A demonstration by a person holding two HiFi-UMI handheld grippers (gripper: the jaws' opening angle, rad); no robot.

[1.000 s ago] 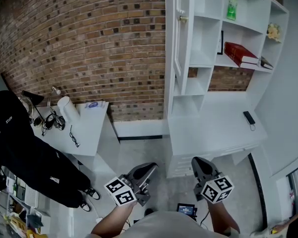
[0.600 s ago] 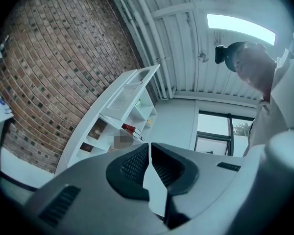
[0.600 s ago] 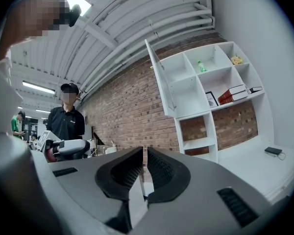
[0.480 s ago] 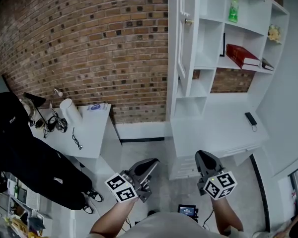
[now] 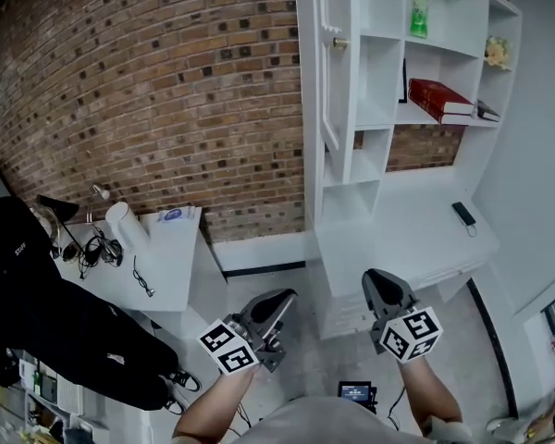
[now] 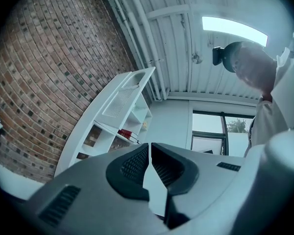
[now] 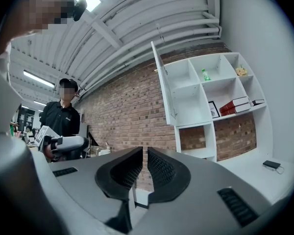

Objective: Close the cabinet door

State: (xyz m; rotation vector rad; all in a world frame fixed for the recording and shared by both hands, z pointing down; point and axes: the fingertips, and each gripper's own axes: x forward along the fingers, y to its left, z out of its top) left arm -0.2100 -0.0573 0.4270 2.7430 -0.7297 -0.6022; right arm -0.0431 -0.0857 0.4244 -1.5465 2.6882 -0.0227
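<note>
One cabinet door (image 5: 328, 72) on one white shelf unit (image 5: 307, 155); two grippers; one green bottle (image 5: 419, 14) on a top shelf; one person in black (image 5: 37, 294) far to the left of the fingers. The door stands swung open, well ahead of and above both pairs of fingers, touched by neither; the left gripper (image 5: 276, 302) has its fingers pressed almost together, a thin slit between, gripping nothing; the right gripper (image 5: 377, 280), near its right, is likewise closed to a slit and empty.

Left gripper (image 5: 276, 301), right gripper (image 5: 386, 283): jaws together
</note>
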